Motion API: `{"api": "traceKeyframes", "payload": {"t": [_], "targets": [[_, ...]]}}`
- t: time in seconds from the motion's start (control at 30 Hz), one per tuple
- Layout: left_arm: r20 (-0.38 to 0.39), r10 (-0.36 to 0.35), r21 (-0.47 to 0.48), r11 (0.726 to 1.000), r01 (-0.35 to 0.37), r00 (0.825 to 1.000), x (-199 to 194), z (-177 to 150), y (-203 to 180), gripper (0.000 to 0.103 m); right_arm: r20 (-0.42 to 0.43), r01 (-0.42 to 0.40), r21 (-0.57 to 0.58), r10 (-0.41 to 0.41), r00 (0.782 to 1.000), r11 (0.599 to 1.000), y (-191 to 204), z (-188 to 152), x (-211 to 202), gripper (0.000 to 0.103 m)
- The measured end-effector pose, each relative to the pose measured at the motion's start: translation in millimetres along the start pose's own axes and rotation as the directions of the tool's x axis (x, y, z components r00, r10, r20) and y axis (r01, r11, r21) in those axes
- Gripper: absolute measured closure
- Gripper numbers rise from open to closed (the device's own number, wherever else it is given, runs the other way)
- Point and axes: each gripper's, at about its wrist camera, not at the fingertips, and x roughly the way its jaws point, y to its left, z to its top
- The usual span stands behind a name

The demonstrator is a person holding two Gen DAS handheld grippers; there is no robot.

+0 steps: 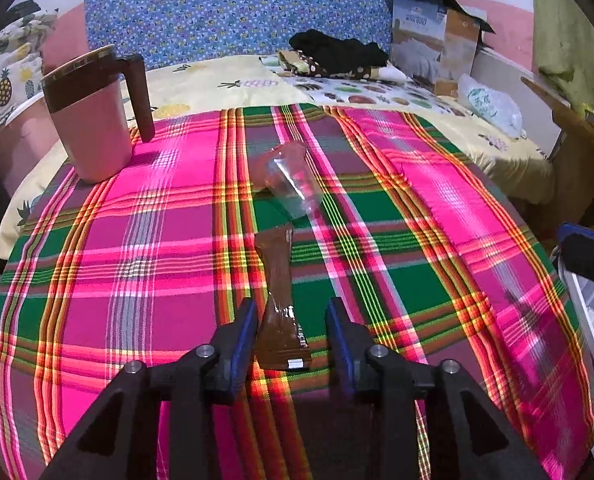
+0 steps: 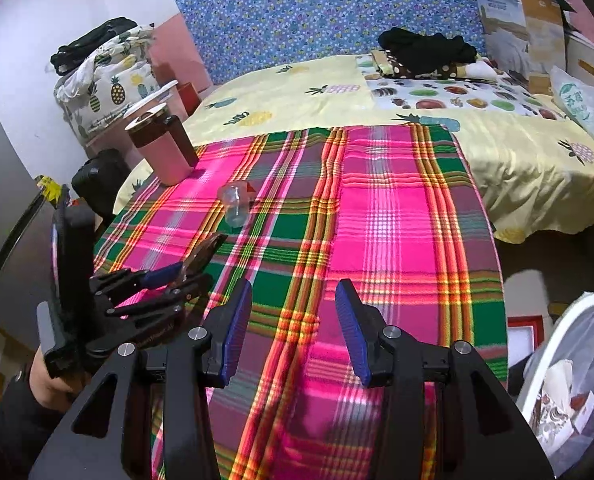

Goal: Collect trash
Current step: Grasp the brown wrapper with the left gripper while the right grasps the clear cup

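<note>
Straddling the brown wrapper (image 1: 281, 312) near the bed's front edge with left tool (image 1: 291, 312) unclenched (right tool (image 2: 293, 304) empty, released); clear plastic cup (image 1: 293, 184) remaining uncollected.

A plaid cloth (image 1: 397, 208) covers the bed (image 1: 225, 80) (brown wrapper (image 1: 279, 280), clear cup (image 1: 293, 180), pink mug (image 1: 93, 120) on it).

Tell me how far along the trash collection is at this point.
Some trash already lies in the white bin at right. In hand: the left tool straddles the brown wrapper on the plaid cloth, jaws open and not pressing on it. The right tool is open and empty. Left: grip and bin the wrapper, then the clear plastic cup lying on its side. The pink mug stands apart.
</note>
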Motion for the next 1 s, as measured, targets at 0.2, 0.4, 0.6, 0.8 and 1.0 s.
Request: {"api": "traceKeyframes", "payload": {"t": [0.2, 0.4, 0.6, 0.8, 1.0], "targets": [[0.02, 0.013, -0.038, 0.999, -0.012, 1.0, -6, -3, 10, 0.079, -0.016, -0.014, -0.026, 0.013, 1.0, 1.0, 10, 10, 12, 0.058], [0.066, 0.014, -0.076, 0.997, -0.009, 0.998, -24, -2, 23, 0.079, -0.036, -0.036, -0.057, 0.034, 0.999, 0.998, 21, 21, 31, 0.058], [0.084, 0.018, -0.128, 0.992, -0.007, 0.996, -34, -1, 43, 0.079, -0.066, -0.042, -0.101, 0.036, 0.997, 0.994, 34, 29, 55, 0.058], [0.091, 0.018, -0.176, 0.984, -0.002, 0.996, -35, 0, 62, 0.079, -0.091, -0.041, -0.134, 0.029, 0.995, 0.99, 42, 36, 76, 0.058], [0.09, 0.018, -0.21, 0.978, 0.001, 0.996, -31, -1, 76, 0.079, -0.114, -0.024, -0.151, 0.006, 0.994, 0.988, 47, 44, 103, 0.058]]}}
